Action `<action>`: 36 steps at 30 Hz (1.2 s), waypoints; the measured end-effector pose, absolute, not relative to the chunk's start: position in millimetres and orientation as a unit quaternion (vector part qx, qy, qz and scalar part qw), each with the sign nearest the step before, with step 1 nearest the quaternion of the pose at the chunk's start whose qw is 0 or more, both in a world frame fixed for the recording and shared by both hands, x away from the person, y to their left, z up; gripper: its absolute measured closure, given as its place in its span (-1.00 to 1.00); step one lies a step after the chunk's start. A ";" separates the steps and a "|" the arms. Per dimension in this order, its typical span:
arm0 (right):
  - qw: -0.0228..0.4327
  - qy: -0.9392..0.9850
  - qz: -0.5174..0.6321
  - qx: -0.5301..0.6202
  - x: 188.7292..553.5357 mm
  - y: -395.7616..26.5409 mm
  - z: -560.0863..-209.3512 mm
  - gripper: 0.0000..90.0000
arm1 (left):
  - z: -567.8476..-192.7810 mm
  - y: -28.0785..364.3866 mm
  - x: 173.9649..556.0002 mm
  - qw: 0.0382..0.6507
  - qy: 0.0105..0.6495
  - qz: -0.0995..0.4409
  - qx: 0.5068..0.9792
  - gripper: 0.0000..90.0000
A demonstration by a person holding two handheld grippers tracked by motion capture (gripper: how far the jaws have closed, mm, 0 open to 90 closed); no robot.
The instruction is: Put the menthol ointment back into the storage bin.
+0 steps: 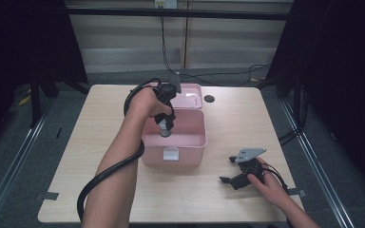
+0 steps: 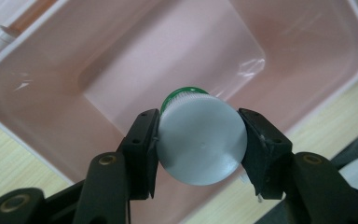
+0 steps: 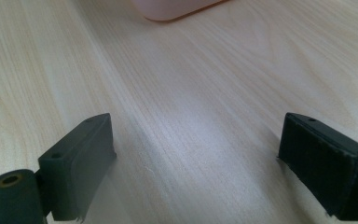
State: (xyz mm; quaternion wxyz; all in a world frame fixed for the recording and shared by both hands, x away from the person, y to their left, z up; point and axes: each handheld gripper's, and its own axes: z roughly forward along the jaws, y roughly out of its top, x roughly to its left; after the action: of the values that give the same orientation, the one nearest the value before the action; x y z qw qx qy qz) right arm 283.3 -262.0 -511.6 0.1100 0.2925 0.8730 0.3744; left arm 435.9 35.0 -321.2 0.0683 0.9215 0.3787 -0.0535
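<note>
A pink open box (image 1: 190, 142) stands in the middle of the table, its lid (image 1: 192, 92) swung back behind it. My left gripper (image 1: 164, 129) points down into the box and is shut on a small bottle (image 2: 200, 140) with a grey-white cap and a green band under it. In the left gripper view the bottle hangs over the bare pink box floor (image 2: 177, 60), both jaws pressed on the cap's sides. My right gripper (image 1: 229, 169) rests low at the table's front right, open, with bare wood between its pads (image 3: 81, 158).
A small dark round spot (image 1: 209, 99) lies on the wooden table (image 1: 95, 142) right of the lid. The box corner (image 3: 168, 9) shows at the top of the right gripper view. Dark floor and cables surround the table.
</note>
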 end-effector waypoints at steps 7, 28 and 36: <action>0.110 0.873 0.374 0.293 283.3 -262.0 -511.6 -0.78 | -330.6 35.3 443.0 0.066 0.408 -0.050 0.909 0.12; 0.110 0.873 0.374 0.292 283.2 -262.0 -511.6 -0.78 | -346.6 39.4 455.7 0.068 0.486 -0.040 0.870 0.12; 0.110 0.873 0.374 0.293 283.2 -261.9 -511.5 -0.78 | -353.1 38.9 459.3 0.069 0.503 -0.037 0.861 0.12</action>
State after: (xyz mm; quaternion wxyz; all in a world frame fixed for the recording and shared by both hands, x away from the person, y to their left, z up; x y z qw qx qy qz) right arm 283.2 -261.9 -511.5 0.1096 0.2928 0.8731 0.3742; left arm 459.3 38.9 -353.1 0.0691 0.8607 0.5031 -0.0366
